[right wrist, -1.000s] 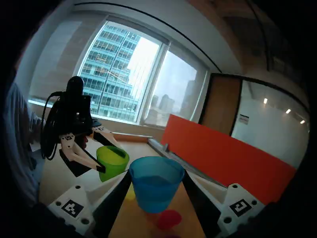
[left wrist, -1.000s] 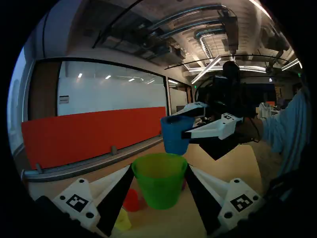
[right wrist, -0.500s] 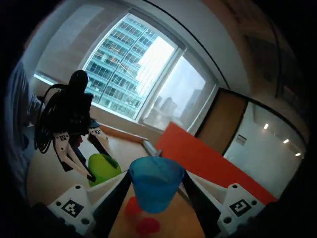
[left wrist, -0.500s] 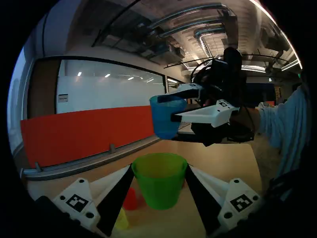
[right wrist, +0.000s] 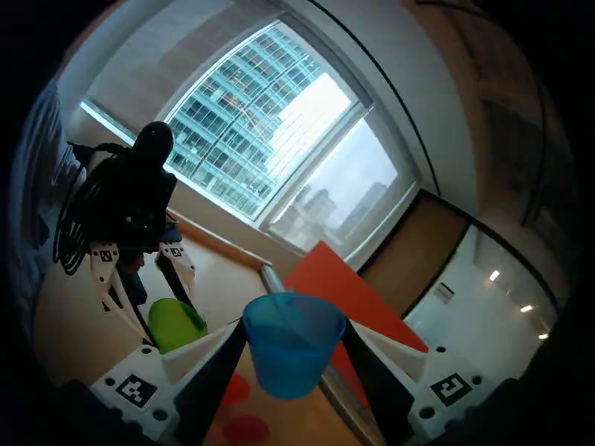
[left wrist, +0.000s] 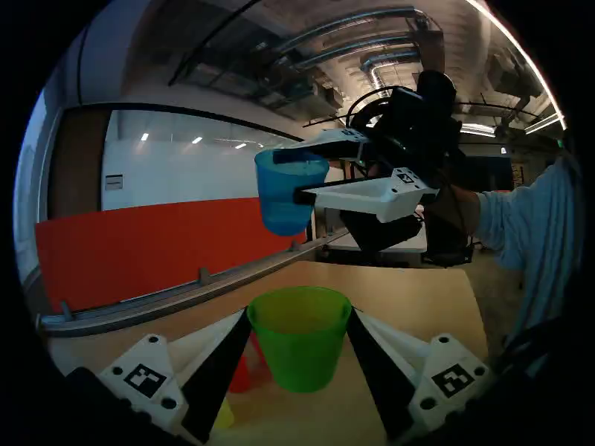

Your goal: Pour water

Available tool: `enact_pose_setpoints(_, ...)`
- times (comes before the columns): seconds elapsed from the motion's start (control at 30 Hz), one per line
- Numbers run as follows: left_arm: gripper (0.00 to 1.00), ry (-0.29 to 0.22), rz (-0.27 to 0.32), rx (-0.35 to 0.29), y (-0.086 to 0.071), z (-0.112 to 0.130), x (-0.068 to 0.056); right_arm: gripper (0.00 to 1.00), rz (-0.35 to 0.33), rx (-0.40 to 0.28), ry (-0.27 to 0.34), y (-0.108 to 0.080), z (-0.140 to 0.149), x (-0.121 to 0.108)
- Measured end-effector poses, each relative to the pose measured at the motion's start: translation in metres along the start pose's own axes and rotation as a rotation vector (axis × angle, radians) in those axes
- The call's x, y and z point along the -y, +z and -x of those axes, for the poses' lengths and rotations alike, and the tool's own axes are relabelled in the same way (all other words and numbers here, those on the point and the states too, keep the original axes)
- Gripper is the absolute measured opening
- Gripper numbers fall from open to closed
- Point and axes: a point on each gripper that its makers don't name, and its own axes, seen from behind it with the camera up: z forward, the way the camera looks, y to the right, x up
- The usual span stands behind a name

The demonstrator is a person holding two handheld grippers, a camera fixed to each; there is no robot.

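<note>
My left gripper (left wrist: 299,343) is shut on a green cup (left wrist: 300,336), upright just above the wooden table (left wrist: 416,297). The right gripper (left wrist: 301,177), held by a hand in a light sleeve, hangs above and beyond it, shut on a blue cup (left wrist: 286,189). In the right gripper view the blue cup (right wrist: 292,342) with water in it sits between my right gripper's (right wrist: 292,349) fingers, and the view is tilted. The green cup (right wrist: 175,323) and the left gripper (right wrist: 165,316) lie lower left there.
Small red cups (left wrist: 249,364) and a yellow one (left wrist: 222,413) stand on the table under the left gripper. Red cups (right wrist: 242,416) also lie below the blue cup. An orange wall panel (left wrist: 149,249) and a rail run along the table's far edge. A big window (right wrist: 275,141) stands beyond.
The right gripper has lifted the blue cup higher and leftward, above the green cup, and its view has tilted. The left gripper has held the green cup still.
</note>
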Motion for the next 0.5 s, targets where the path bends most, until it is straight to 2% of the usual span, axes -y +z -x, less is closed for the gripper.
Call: enact_pose_setpoints(0.5, 0.89, 0.002, 0.018, 0.001, -0.001, 0.001, -0.007, 0.92, 0.013, 0.007, -0.212, 0.015, -0.016, -0.012)
